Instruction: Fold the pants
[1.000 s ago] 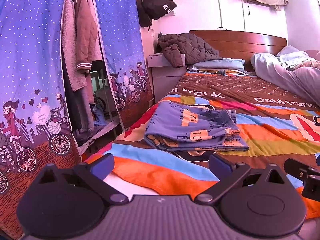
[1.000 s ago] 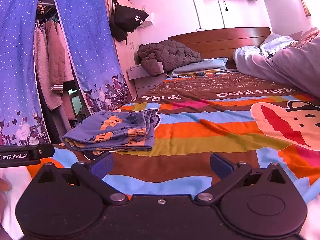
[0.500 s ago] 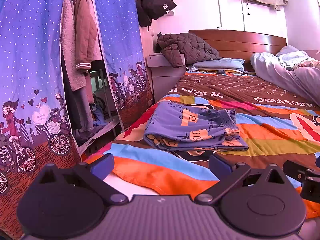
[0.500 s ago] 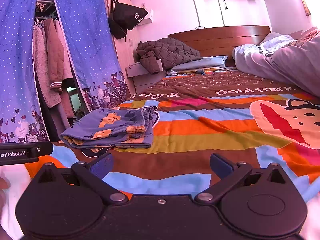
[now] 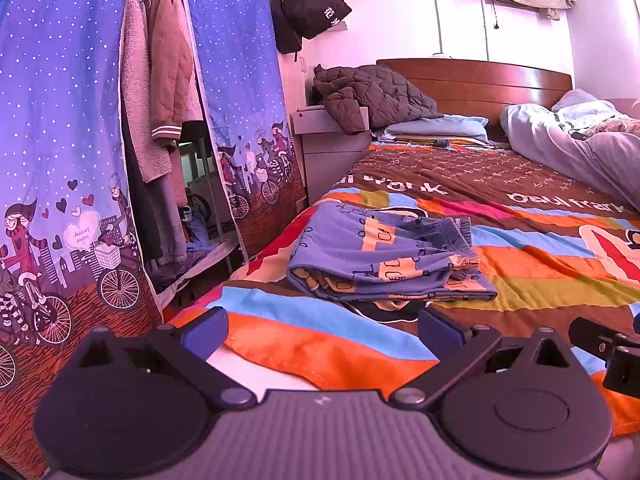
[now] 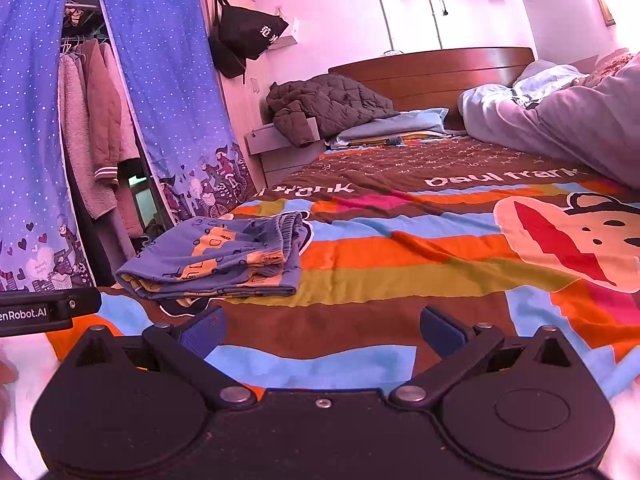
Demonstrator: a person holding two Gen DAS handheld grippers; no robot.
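The blue patterned pants point(image 5: 384, 258) lie folded into a compact stack near the left edge of the striped bedspread point(image 5: 540, 264). In the right wrist view the same pants point(image 6: 216, 258) sit ahead and to the left. My left gripper point(image 5: 322, 326) is open, held just short of the stack with nothing between its fingers. My right gripper point(image 6: 322, 326) is open too, over the bedspread point(image 6: 400, 276) to the right of the pants, holding nothing. A part of the other gripper shows at the edge of each view.
A blue curtain wardrobe point(image 5: 60, 140) with hanging clothes stands left of the bed. A brown quilted jacket point(image 5: 372, 94) lies on a nightstand by the wooden headboard point(image 5: 480, 80). A rumpled lilac duvet point(image 6: 568, 128) covers the far right of the bed. A hand shows at the left edge point(image 6: 6, 376).
Both grippers have drawn back slightly from the pants and stay open. The folded pants have not moved.
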